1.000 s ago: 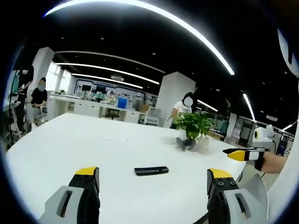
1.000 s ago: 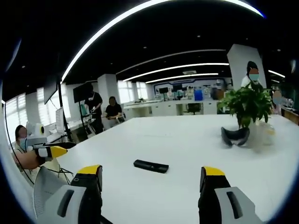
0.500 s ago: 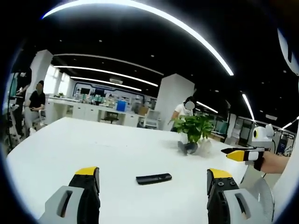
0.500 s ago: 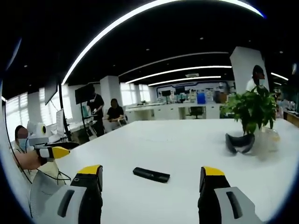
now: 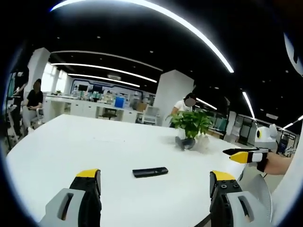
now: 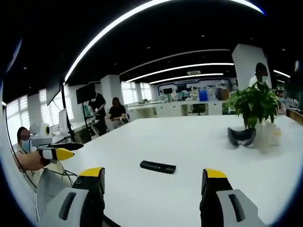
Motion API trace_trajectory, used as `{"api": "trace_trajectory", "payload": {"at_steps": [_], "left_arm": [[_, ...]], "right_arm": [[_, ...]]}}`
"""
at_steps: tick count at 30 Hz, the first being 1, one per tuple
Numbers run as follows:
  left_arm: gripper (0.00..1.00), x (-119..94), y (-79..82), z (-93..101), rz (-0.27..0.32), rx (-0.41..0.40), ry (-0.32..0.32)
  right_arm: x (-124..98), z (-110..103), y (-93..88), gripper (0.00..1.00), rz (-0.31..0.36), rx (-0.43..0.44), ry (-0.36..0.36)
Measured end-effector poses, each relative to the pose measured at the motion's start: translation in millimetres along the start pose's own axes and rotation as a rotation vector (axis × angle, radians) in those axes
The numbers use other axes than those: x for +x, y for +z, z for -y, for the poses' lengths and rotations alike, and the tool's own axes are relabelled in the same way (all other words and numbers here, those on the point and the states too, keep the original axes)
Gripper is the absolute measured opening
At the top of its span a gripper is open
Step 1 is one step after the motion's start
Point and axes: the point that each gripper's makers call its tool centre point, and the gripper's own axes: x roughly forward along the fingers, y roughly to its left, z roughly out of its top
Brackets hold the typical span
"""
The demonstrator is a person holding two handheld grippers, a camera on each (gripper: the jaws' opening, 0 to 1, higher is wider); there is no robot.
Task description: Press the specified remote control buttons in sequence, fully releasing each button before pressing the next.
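Both tongs, left [image 5: 154,182] and right [image 6: 154,179], hover spread above the worktop [image 5: 71,142]. Its remote [image 5: 150,172] looks light, stiff and likely to slide; press straight down on the buttons.

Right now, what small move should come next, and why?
Probably bring one gripper forward and down toward the remote. It lies flat on the white table, ahead of both pairs of open jaws and touched by neither. In the right gripper view it sits between the jaws, so the right gripper seems better lined up.
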Motion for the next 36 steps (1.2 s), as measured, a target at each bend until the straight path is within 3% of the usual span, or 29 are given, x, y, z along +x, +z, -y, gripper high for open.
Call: {"api": "trace_trajectory", "payload": {"at_steps": [13, 22, 25, 27, 36], "left_arm": [[0.99, -7, -1.9, 10.7, -0.013, 0.004, -0.014], [0.99, 4, -1.1, 7.1, -0.036, 0.023, -0.02], [1.0, 12, -6.2, 7.1, -0.078, 0.032, -0.045], [1.0, 20, -17.6, 7.9, -0.148, 0.021, -0.085], [1.0, 51, -36.0, -6.7, -0.298, 0.051, -0.125]], "right_arm": [[-10, -6, -2.6, 0.83, -0.008, -0.011, 0.002], [-8, 3, 1.1, 0.81, -0.003, -0.009, -0.006], [-5, 7, 2.4, 0.81, -0.003, -0.011, -0.011], [-2, 10, 3.3, 0.81, -0.006, -0.015, -0.013], [19, 23, 0.8, 0.78, -0.031, -0.023, -0.013]]}}
